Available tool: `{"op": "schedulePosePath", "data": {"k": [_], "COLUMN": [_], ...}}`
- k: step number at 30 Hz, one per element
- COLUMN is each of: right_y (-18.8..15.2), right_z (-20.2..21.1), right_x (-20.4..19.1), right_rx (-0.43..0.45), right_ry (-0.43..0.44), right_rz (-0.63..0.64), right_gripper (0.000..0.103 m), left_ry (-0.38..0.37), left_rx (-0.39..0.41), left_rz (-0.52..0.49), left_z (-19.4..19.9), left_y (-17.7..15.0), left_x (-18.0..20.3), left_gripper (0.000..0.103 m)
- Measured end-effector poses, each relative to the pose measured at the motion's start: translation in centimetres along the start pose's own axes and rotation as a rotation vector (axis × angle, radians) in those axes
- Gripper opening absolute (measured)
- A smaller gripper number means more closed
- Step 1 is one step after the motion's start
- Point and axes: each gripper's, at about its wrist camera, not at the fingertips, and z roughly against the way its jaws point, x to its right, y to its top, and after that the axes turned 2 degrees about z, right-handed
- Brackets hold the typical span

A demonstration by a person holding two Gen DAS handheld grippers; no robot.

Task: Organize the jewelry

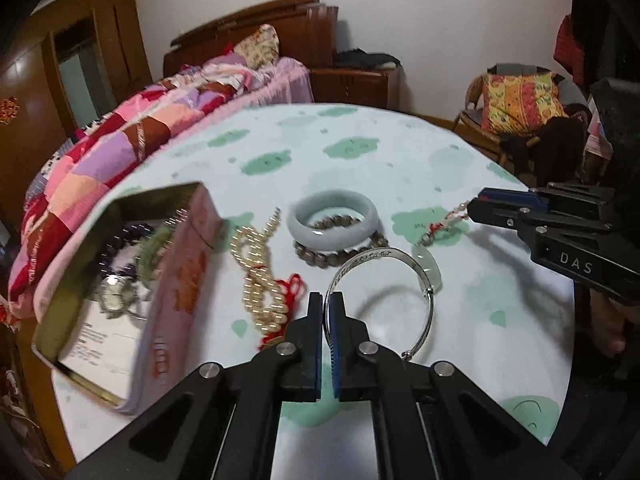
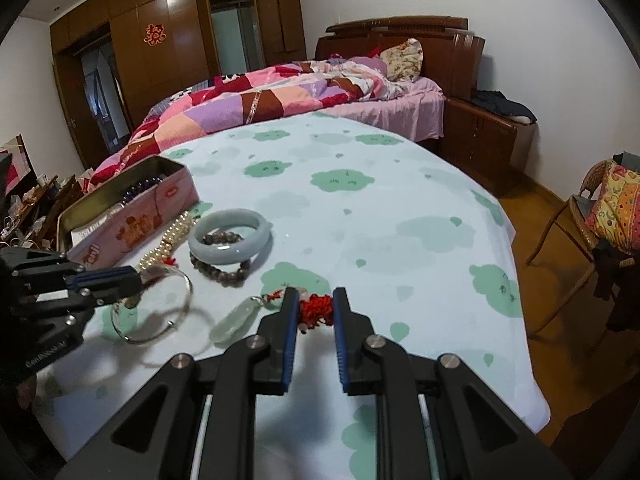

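Note:
My left gripper is shut on the rim of a silver bangle and holds it tilted just above the table; it shows too in the right wrist view. My right gripper straddles the red knotted cord of a pale jade pendant, jaws a little apart around it. A pale green jade bangle rests on a brown bead bracelet. A pearl strand lies beside an open pink tin holding a watch and beads.
The round table has a white cloth with green patches. A bed with a patchwork quilt stands behind it. A wicker chair with a bright cushion is at the right, over wooden floor.

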Motion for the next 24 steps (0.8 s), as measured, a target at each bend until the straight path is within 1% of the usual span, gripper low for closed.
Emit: {"op": "schedulePosePath", "data": {"k": [7, 17, 24], "right_y": [0.9, 3.0, 5.4], "right_z": [1.3, 3.2, 4.0], "right_x": [-1.0, -2.5, -4.2], "right_rx": [0.043, 0.106, 0.157], "right_ry": [0.012, 0.043, 0.085], "right_rz": [0.019, 0.042, 0.074], "right_gripper": [0.019, 0.019, 0.019], "left_ry": [0.025, 0.046, 0.077], "left_rx": [0.068, 0.124, 0.156], "left_rz": [0.027, 0.058, 0.098], "left_z": [2.1, 4.0, 5.4], "left_y": [0.7, 1.4, 2.0], "left_x": [-1.3, -3.2, -5.6], "left_gripper": [0.002, 0.002, 0.002]}}
